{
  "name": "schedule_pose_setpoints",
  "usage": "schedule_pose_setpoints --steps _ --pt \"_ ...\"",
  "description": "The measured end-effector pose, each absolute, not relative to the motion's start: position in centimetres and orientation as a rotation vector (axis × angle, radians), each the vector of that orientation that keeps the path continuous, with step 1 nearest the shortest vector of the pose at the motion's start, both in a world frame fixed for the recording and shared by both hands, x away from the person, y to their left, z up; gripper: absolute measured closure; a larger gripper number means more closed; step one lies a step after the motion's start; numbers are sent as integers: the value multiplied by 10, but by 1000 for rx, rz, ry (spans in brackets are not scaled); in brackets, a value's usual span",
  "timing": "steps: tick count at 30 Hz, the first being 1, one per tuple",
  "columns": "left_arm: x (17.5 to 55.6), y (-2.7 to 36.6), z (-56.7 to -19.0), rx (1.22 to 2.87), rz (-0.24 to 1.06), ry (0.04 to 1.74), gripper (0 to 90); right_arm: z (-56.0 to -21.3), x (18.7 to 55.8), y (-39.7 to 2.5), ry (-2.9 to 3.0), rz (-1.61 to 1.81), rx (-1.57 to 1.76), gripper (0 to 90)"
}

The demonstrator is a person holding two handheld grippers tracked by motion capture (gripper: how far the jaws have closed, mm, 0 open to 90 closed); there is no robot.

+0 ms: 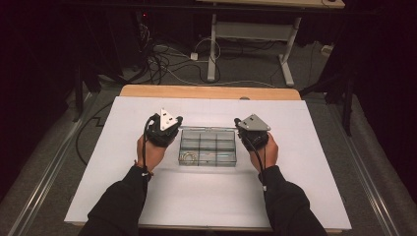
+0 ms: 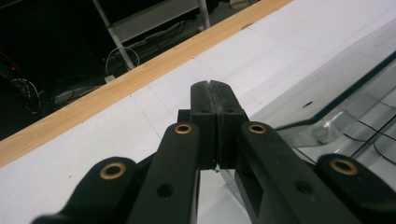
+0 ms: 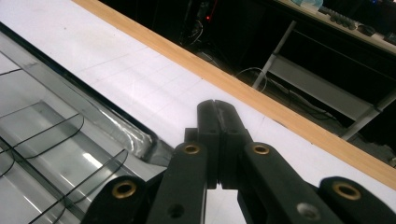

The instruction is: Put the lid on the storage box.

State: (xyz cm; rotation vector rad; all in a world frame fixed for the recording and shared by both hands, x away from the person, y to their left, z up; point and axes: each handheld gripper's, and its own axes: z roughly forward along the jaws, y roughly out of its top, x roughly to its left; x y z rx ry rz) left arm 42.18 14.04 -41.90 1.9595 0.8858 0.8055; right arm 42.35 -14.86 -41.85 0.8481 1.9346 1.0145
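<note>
From the high view, we hold the left gripper [image 1: 169,123] just off the far left corner of a clear compartment box [image 1: 207,146], and the right gripper [image 1: 244,125] just off its far right corner. The box lies in the middle of the white counter [image 1: 314,191], divided into small cells; something thin and wiry, perhaps a coiled chain, sits in its near left cell [image 1: 188,157], too small for us to name with confidence. The box's lid looks down.

In the left gripper view, our left gripper [image 2: 211,88] has its jaws pressed together with nothing between them, poised over bare counter just beside the box's edge [image 2: 327,100]. The wooden far rim of the counter [image 2: 116,88] runs behind.

In the right gripper view, our right gripper [image 3: 215,108] likewise has its jaws closed flat on each other, empty, beside the box's corner [image 3: 140,140], where the clear dividers show.

We judge this as the approach step: both grippers bracket the box but neither grips it. The next move calls for us to spread the jaws, lower them to the lid's edge, and steady the box with one while the other works the lid.
</note>
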Motion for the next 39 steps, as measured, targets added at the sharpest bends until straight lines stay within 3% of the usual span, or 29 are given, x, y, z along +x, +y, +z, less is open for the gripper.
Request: schedule_pose_setpoints --steps 39 --pt "406 138 -429 2009 868 859 864 -429 409 -151 1941 1012 835 900"
